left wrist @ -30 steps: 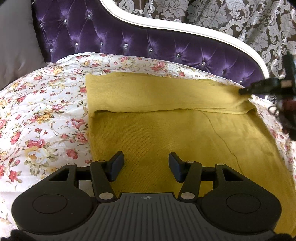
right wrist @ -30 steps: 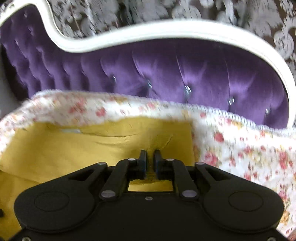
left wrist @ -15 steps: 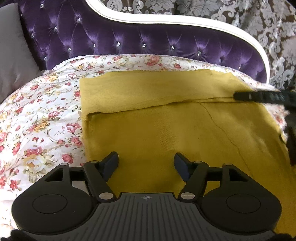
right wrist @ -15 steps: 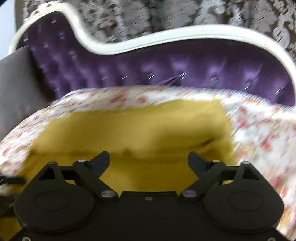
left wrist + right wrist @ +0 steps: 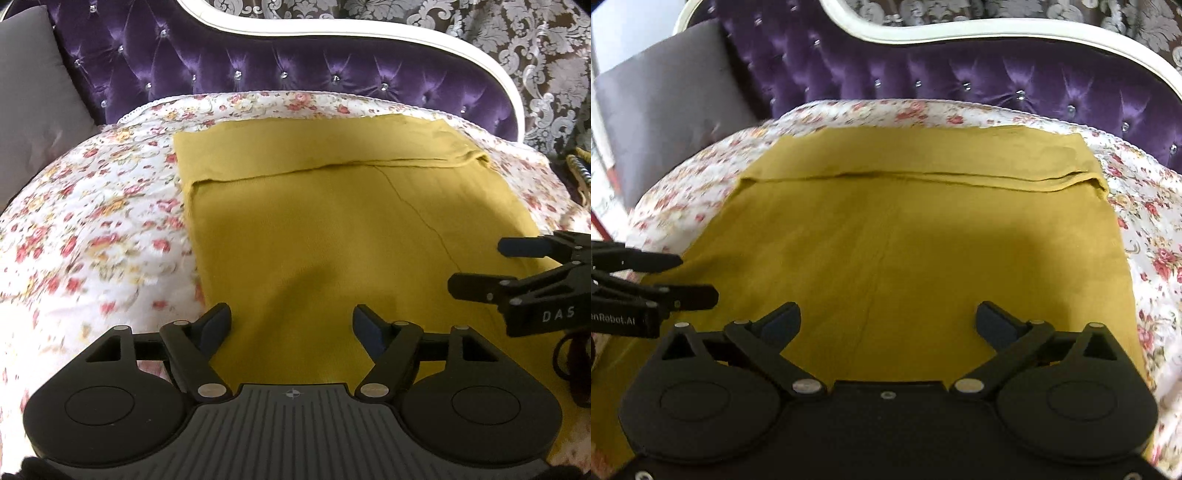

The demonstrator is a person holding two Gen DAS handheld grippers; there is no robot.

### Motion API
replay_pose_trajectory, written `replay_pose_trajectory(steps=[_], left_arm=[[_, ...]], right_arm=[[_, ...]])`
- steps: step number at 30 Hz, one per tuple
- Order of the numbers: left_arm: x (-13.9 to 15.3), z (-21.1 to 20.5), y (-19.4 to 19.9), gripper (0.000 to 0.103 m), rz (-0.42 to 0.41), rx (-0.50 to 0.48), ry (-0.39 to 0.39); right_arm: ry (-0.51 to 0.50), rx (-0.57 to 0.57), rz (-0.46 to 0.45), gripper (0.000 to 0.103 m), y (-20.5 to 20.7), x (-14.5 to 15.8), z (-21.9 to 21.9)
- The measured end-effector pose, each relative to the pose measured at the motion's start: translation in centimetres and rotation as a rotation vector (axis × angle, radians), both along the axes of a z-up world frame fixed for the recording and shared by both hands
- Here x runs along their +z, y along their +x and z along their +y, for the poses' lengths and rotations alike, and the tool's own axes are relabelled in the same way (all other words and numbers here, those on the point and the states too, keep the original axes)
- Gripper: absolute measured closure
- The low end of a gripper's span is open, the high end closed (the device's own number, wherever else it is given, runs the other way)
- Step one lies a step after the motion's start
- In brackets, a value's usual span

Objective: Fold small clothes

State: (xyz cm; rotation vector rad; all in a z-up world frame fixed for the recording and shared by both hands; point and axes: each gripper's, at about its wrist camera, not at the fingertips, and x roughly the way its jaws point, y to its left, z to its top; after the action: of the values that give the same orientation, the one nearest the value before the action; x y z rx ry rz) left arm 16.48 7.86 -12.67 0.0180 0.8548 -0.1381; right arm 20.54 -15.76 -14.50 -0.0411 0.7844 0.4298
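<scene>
The mustard cloth (image 5: 332, 229) lies flat on the floral bedspread (image 5: 92, 221), its far edge folded over toward the purple headboard (image 5: 295, 62). The left gripper (image 5: 291, 325) and right gripper (image 5: 888, 317) hover above it, seemingly without touching, jaws opening with nothing gripped

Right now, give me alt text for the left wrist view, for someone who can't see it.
A yellow cloth lies flat on a floral bedspread, its far edge folded over. The left claw hovers above it, opening and empty; the right claw reaches in from the right. Behind is a purple headboard.
</scene>
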Motion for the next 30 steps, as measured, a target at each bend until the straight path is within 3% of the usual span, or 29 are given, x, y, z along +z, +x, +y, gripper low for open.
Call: replay_pose_trajectory(steps=[8, 30], left_arm=[[0.4, -0.1, -2.4, 0.031, -0.006, 0.009, 0.028], [1.4, 1.4, -9.8, 0.031, -0.075, 0.078, -0.074]], right_arm=[[-0.036, 0.029, 0.008, 0.001, -2.7, 0.1, 0.9], [-0.041, 0.042, 0.008, 0.001, -9.8, 0.0, 0.7]])
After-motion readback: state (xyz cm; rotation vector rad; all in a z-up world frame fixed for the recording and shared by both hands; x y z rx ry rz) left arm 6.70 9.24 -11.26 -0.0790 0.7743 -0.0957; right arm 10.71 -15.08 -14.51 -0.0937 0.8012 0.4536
